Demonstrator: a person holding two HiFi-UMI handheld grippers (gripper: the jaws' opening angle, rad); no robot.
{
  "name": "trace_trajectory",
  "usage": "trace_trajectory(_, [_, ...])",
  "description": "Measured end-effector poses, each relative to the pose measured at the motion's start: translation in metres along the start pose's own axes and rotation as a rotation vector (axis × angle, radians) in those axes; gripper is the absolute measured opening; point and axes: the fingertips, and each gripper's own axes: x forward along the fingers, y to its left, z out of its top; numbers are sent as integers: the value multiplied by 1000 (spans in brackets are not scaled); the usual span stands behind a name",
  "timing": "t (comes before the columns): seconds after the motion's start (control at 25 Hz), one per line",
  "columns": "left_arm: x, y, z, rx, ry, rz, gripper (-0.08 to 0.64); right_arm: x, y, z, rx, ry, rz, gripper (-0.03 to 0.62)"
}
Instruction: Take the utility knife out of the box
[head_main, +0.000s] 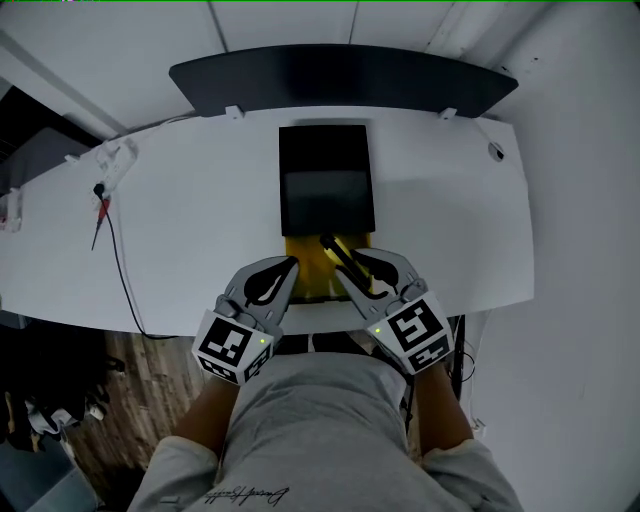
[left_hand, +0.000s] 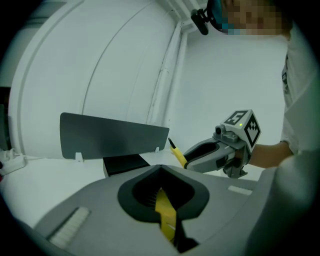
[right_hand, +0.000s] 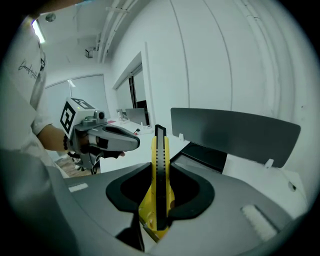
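The utility knife (head_main: 341, 260) is yellow with a black slider. It sticks up between the jaws of my right gripper (head_main: 357, 268), which is shut on it, above the table's near edge. In the right gripper view the knife (right_hand: 160, 170) stands upright in that gripper (right_hand: 158, 202). My left gripper (head_main: 283, 270) is beside it, shut on the edge of a flat yellow pack (head_main: 305, 262). That pack shows as a thin yellow strip (left_hand: 165, 214) in the left gripper (left_hand: 167, 220). The black box (head_main: 325, 180) lies open on the white table just beyond.
A dark curved panel (head_main: 345, 78) stands along the table's far edge. A power strip (head_main: 112, 160) and a dark cable (head_main: 120, 260) lie at the table's left. The person's torso (head_main: 320, 430) is close behind the white table's (head_main: 200, 220) near edge.
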Motion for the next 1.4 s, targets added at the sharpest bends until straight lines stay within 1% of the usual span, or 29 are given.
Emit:
trace_trajectory(0.4, [-11,-11,22,36,-33,12,2,-30,8,18,65,-103,-19,133])
trace_trajectory(0.68, [-21,-9,27,41,-39,25,2,-37,11,26,105,-139,-25,133])
trace_trajectory(1.4, [-18,-17,42,70,-68,9,2,-45,7,36,102,-178,-45,132])
